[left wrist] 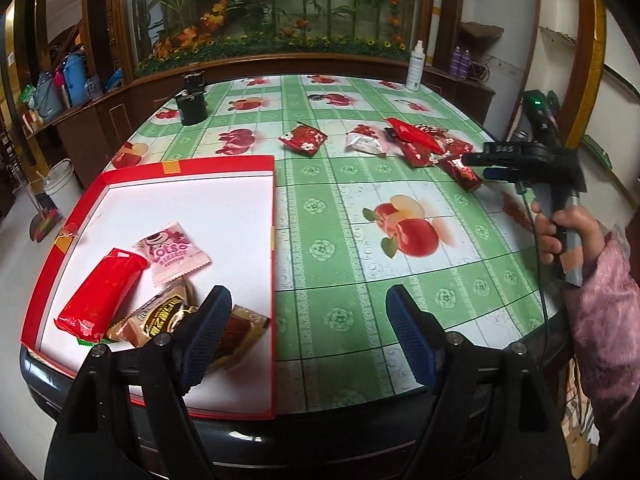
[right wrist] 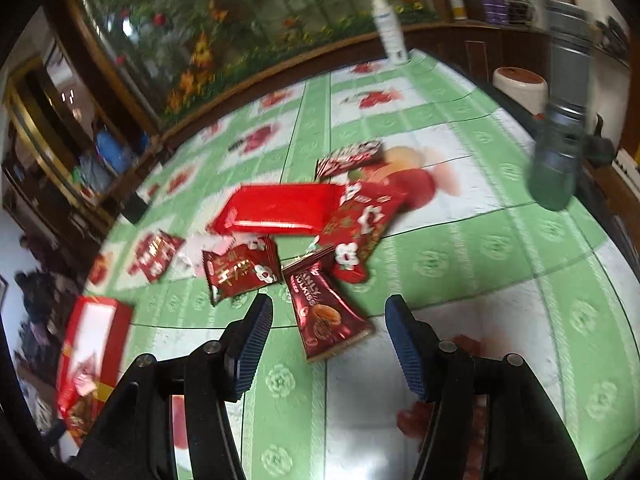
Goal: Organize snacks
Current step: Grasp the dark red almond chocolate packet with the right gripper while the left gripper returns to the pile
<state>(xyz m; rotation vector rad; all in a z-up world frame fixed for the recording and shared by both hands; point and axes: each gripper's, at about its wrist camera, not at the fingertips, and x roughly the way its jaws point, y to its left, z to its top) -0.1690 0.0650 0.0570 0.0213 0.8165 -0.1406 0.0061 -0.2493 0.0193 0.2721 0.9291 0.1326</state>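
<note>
Right wrist view: the right gripper (right wrist: 326, 334) hovers with jaws apart, empty, over a dark-red triangular foil snack packet (right wrist: 328, 316) overlapping other wrappers mid-table; closing could snag a neighbour. Empty too, the left gripper (left wrist: 308, 338) gapes at the red-rimmed white tray (left wrist: 274, 280).

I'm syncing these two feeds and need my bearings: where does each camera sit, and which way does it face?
Left wrist: on the left claw, angled down over the red tray of snacks; the person's hand holding the right claw shows.
Right wrist: on the right claw, angled down at the pile of loose snack packets; only its own fingers show.
Shared: tray, packets, white spray bottle, green tablecloth.
</note>
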